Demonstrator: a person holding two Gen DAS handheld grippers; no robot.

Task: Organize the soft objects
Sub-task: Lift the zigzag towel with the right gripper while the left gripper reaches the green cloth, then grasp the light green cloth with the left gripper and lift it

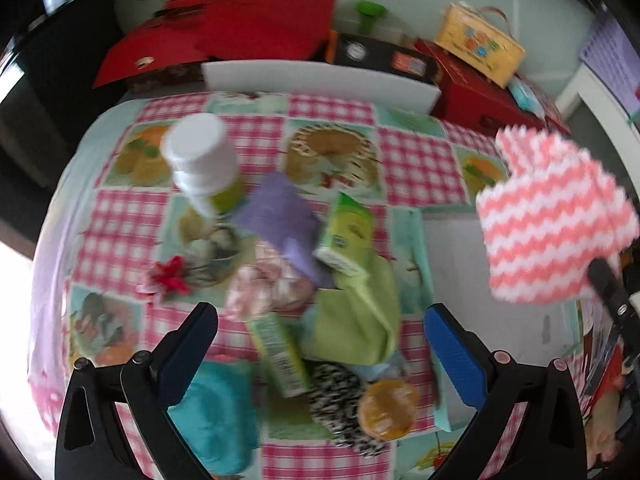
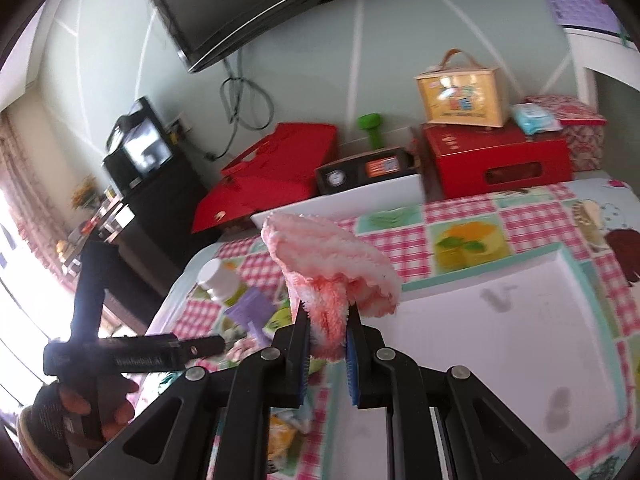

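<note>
In the right wrist view, the right gripper [image 2: 327,340] is seen at 6 o'clock with its jaws drawn narrow and clamped on a pink-and-white zigzag cloth [image 2: 332,264]. The cloth is pinched at its bunched lower end; its long axis runs up and away from the fingers, toward 12 o'clock, and the free end fans out into a wide, mushroom-like cap above the white tray [image 2: 500,336]. No contact between cloth and tray can be confirmed; the cloth appears lifted clear. In the left wrist view the same cloth [image 1: 552,216] is recorded at 3 o'clock, held aloft above the tray [image 1: 460,264], zigzag bands running roughly level. The left gripper [image 1: 320,344] is seen at 6 o'clock with its blue-padded fingers [image 1: 188,352] spread wide and nothing between them. Below and beyond it, a pile is noted on the checked tablecloth [image 1: 416,160]: a teal cloth [image 1: 216,408] at 7 o'clock, a black-and-white knit item [image 1: 340,400] and an orange disc [image 1: 388,408] near 6 o'clock, a green cloth [image 1: 360,312] at centre, then a purple cloth [image 1: 280,216] farther out. A white-capped bottle [image 1: 200,152] is noted at 10 o'clock. Farthest, red boxes [image 1: 248,28] and a yellow case [image 1: 480,44] are seen at 12 to 1 o'clock. The image is motion-blurred.
</note>
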